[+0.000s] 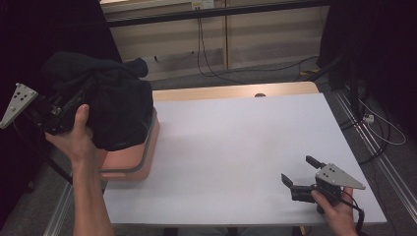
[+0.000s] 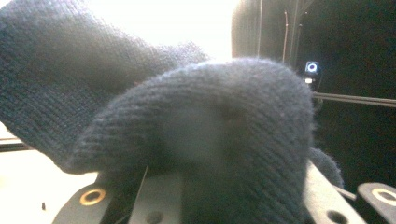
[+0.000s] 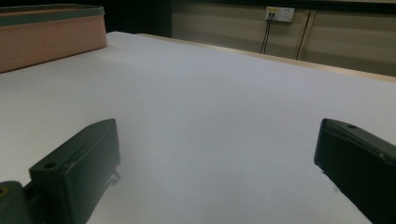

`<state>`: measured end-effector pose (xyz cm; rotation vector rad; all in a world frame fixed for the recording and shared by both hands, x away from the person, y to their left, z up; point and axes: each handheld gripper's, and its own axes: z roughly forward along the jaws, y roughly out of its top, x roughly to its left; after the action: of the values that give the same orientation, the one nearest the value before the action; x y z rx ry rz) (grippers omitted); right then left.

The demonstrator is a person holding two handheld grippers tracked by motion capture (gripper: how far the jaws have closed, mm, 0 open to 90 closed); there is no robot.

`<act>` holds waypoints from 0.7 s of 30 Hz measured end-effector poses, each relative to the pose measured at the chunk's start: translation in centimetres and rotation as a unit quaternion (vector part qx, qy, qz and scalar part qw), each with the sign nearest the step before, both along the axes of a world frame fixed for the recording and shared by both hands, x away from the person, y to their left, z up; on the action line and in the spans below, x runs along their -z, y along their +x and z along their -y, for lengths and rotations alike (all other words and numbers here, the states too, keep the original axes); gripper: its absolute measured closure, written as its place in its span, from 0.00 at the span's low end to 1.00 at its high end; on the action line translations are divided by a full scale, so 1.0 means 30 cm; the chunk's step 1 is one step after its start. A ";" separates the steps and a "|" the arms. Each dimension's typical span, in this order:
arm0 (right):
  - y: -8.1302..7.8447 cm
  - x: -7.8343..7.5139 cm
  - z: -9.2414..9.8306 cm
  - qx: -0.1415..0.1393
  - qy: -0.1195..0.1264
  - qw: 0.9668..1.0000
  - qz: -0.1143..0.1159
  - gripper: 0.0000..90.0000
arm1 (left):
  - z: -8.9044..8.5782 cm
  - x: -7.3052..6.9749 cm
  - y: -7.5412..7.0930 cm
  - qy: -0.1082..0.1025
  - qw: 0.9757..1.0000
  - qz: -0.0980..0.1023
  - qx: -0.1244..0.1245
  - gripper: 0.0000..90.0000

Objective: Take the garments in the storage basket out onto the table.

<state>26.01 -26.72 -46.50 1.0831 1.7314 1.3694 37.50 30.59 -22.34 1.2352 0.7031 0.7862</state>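
A dark knitted garment [image 1: 115,105] hangs bunched over a salmon-pink basket [image 1: 140,164] at the table's left edge. My left gripper [image 1: 78,101] is buried in its left side and shut on the cloth, with the fingertips hidden. In the left gripper view the knit [image 2: 210,135] drapes over and between the jaws. My right gripper [image 1: 297,168] rests on the white table [image 1: 236,142] near the front right corner, open with nothing between its fingers [image 3: 74,168]. The right gripper view also takes in the basket [image 3: 46,37] at the far left.
A strip of wood [image 1: 236,91] runs along the table's far edge. Cables [image 1: 206,59] trail on the floor behind, below a wall socket [image 3: 279,14]. Dark curtains stand at both sides, and a metal rail [image 1: 373,162] runs along the right.
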 end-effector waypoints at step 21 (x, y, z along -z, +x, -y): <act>-0.003 -0.001 0.001 -0.002 0.002 1.000 0.002 0.00 | 0.197 -0.035 0.028 0.036 0.997 -0.007 0.069 0.81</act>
<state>25.92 -26.75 -46.46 1.0804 1.7288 1.3772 38.34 24.66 -21.30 1.3420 0.5977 0.6938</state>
